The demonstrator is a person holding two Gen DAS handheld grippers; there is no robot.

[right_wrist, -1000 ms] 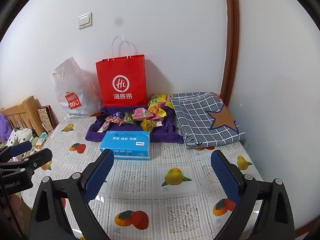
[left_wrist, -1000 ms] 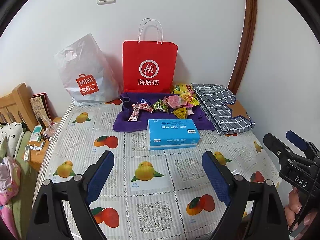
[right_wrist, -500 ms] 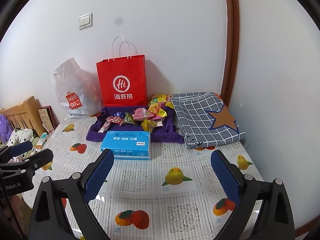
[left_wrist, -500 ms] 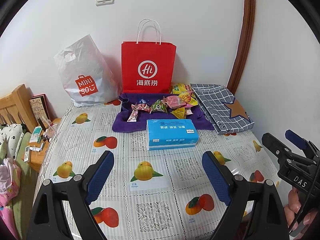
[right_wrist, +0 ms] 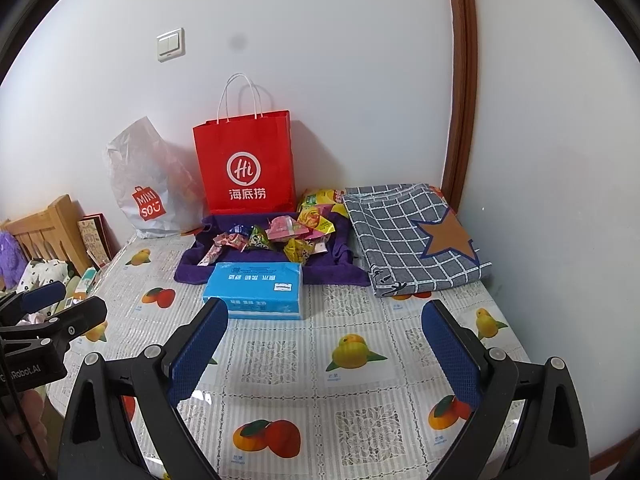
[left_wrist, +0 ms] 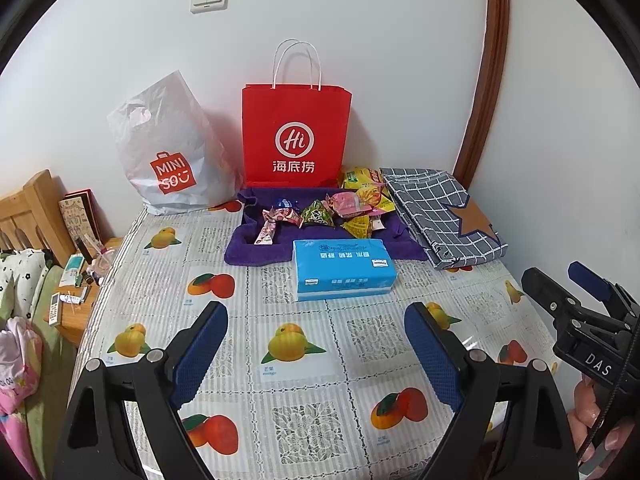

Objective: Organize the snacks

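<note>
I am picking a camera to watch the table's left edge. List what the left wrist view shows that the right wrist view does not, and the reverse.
Left wrist only: a white remote on the wooden side table, and the right hand-held gripper at the frame's right edge.

Right wrist only: a purple plush and the left hand-held gripper.

Both: red paper bag, Miniso bag, snacks on purple cloth, blue tissue pack, checked cloth.
</note>
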